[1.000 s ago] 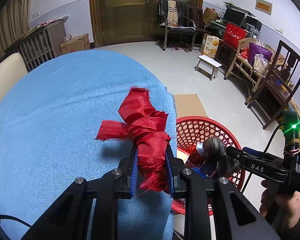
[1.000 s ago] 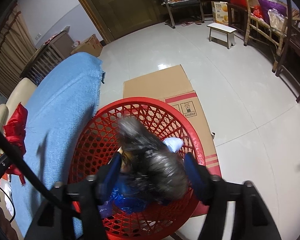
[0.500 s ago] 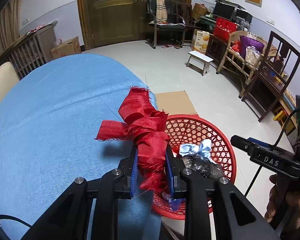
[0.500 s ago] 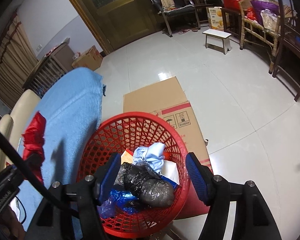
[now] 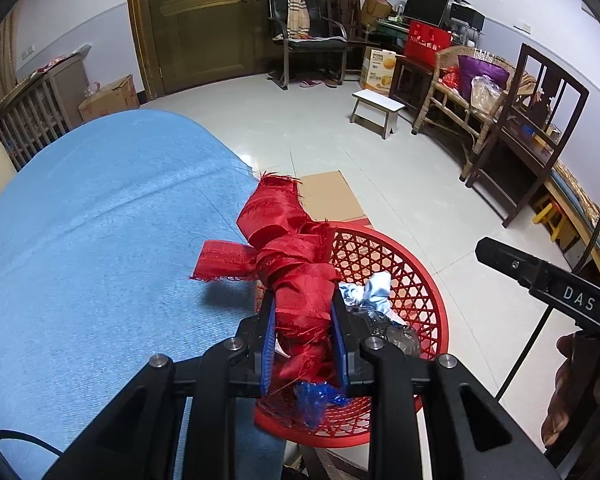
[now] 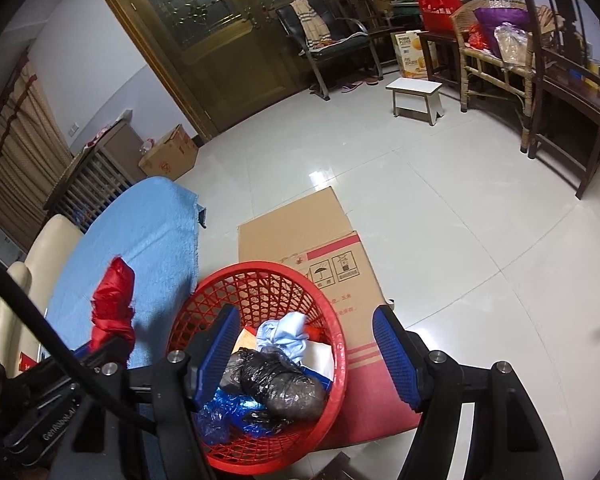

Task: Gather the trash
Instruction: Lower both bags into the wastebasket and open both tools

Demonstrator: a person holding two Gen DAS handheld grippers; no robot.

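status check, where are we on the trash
Left hand-held gripper clamped on red cloth, by red basket. Right hand-held gripper open, empty. Black bag in basket. Nothing blocking.

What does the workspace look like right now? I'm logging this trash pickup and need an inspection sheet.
Surface: blue cloth covering the table, bare apart from the rag's shadow.
Job's things: red rag clamped in the left hand-held gripper, at the table edge over the red basket; basket holds a black bag, pale cloth and blue plastic.
Clutter: flattened cardboard on the floor under the basket.
Grippers: left shut on the rag; right hand-held gripper open and empty above the basket.
Cables: black cable crossing the right view.
Surroundings: tiled floor, wooden door, chairs, stool.
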